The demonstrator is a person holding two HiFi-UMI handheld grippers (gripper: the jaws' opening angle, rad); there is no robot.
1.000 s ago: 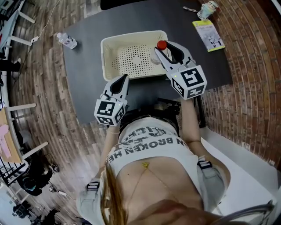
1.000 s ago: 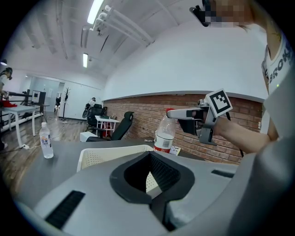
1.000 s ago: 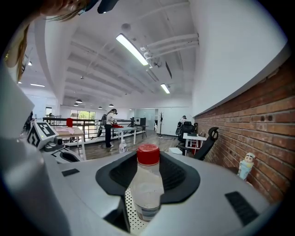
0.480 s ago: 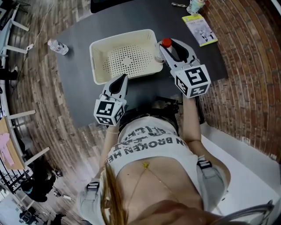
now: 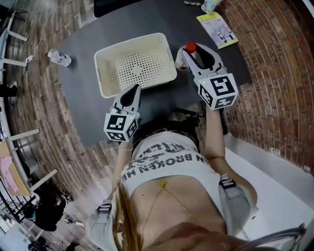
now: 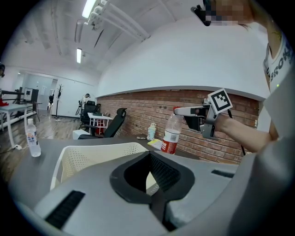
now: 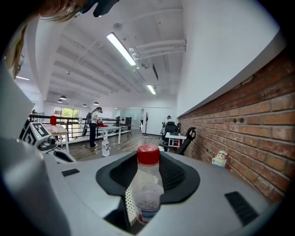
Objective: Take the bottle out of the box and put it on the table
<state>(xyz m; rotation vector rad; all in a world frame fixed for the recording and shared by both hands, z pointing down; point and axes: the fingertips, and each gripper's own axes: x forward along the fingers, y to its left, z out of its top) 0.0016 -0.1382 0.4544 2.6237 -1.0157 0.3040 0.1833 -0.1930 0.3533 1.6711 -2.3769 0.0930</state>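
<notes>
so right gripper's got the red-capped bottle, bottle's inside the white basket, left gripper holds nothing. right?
Not quite. The right gripper does hold the red-capped bottle, but the bottle is outside the white basket, past its right side and over the dark table. The head view and the left gripper view both show this. The left gripper holds nothing, as you said.
</notes>
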